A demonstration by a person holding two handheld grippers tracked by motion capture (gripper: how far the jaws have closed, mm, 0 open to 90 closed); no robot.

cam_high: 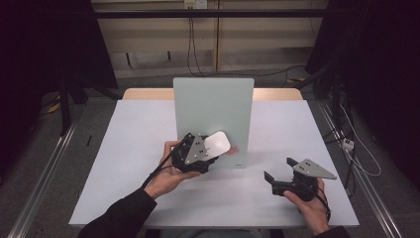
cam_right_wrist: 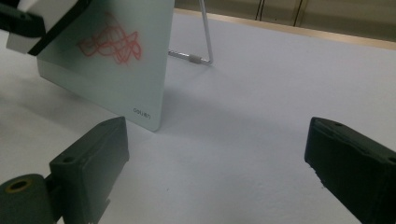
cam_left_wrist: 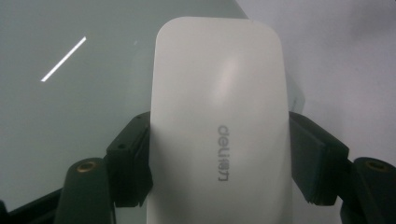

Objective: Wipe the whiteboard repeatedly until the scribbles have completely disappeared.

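Clamped between the black jaws of the left hand-held gripper (cam_left_wrist: 219, 163), a white eraser block (cam_left_wrist: 219, 121) lay nearest the lens in the left gripper view, its printed brand name running along its length. Its long axis ran straight out from the jaws, in line with them, so the free rounded end pointed away from the hand toward a pale green glass board (cam_high: 214, 119). The pads pressed on both long sides near the rear half. In the high view the eraser (cam_high: 217, 144) sat in front of the board's lower middle, tilted up and to the right, close against the glass or just off it; contact could not be judged. A red scribble (cam_right_wrist: 112, 44) showed on the board face in the right gripper view, just beside the eraser's end, with the brand mark printed near the board's lower corner. By my reading, the coming wipe turned on that relation: the scribble lay just ahead of the eraser's free end, and the left hand was much the nearer of the two. The board stood upright on a thin wire stand (cam_right_wrist: 201, 42) upon the white counter (cam_high: 129, 163). Well apart, at the counter's near right, the right hand-held gripper (cam_high: 278, 169) held nothing, its jaws spread wide above bare surface.
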